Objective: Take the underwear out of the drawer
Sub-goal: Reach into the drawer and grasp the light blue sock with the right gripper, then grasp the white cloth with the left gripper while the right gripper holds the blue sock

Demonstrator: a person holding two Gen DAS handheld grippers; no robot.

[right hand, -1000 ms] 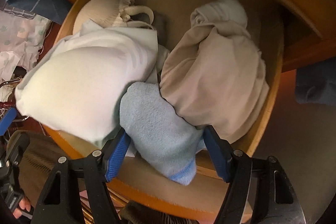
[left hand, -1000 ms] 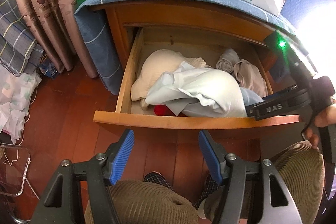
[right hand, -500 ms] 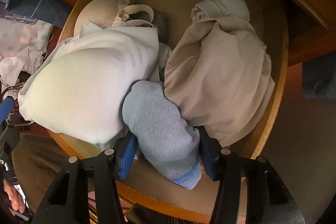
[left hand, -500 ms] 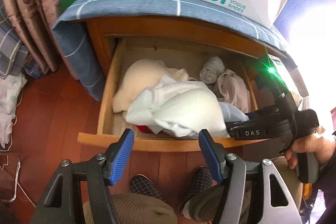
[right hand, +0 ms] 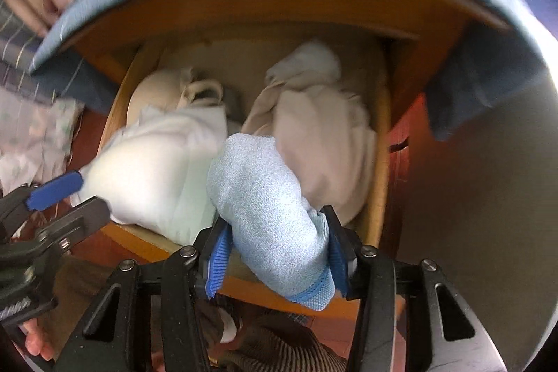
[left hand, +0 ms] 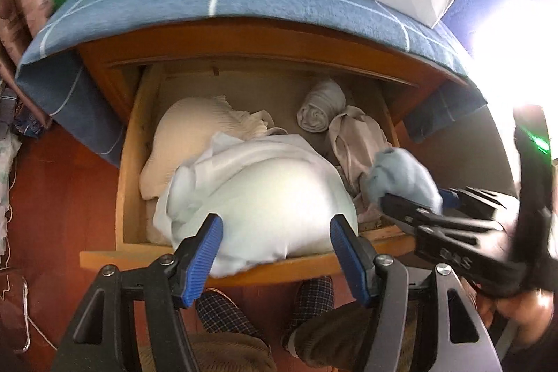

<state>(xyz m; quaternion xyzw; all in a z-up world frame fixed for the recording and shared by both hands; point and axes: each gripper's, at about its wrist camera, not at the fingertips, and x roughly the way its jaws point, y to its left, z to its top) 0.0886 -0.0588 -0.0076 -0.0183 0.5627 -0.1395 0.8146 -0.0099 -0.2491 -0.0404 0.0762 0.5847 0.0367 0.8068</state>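
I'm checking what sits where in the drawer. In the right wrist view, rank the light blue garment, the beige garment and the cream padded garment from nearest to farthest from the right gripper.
1. Light blue garment: clamped between the closing jaws of the right gripper.
2. Beige garment: just behind it, on the drawer's right side.
3. Cream padded garment: back left corner of the drawer.

Harsh white glare blows out the right edge of the left wrist view. Warm, dimmish light fills the drawer (left hand: 129, 197). Fisheye bending curves every edge, and motion blur smears the right wrist view.
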